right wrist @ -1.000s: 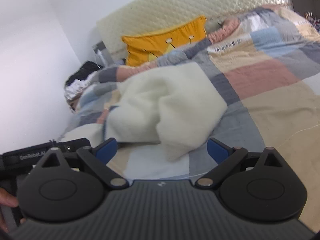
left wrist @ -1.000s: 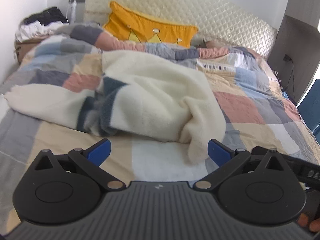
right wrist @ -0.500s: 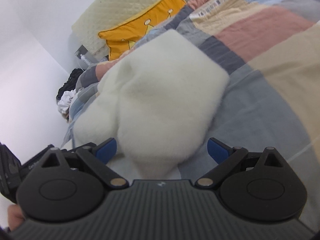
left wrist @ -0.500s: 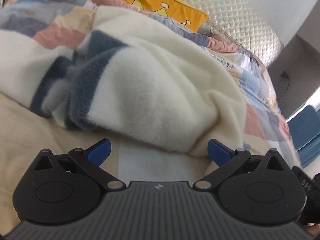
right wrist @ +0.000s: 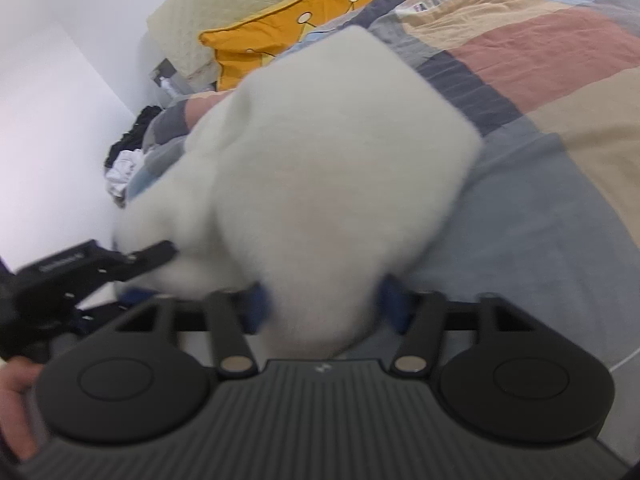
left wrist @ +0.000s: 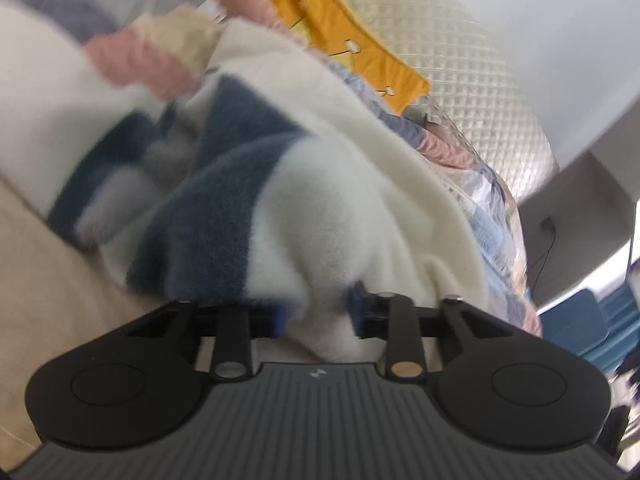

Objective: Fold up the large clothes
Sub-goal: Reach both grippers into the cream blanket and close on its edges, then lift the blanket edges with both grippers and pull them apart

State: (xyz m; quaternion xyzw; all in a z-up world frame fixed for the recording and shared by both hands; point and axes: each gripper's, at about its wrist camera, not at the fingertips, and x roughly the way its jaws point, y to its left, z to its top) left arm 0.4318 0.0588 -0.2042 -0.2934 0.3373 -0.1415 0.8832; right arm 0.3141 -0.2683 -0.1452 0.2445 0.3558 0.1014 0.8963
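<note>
Each view looks forward from its own gripper, low over the bed and very close to the cream fleece garment [left wrist: 340, 184] [right wrist: 320, 152], which fills the frame centre. The left wrist view faces the quilted headboard [left wrist: 472, 72] at upper right; the right wrist view shows it [right wrist: 248, 4] at upper left. Both share the garment, the yellow pillow [left wrist: 344, 32] [right wrist: 288, 28] and the patchwork bedcover [left wrist: 496, 232] [right wrist: 540, 60].

The right tool [right wrist: 320, 306] has cream fleece garment [right wrist: 320, 168] between its blue fingertips [right wrist: 256, 306] (blurred, probably gripping) on the patchwork bed [right wrist: 560, 208].
</note>
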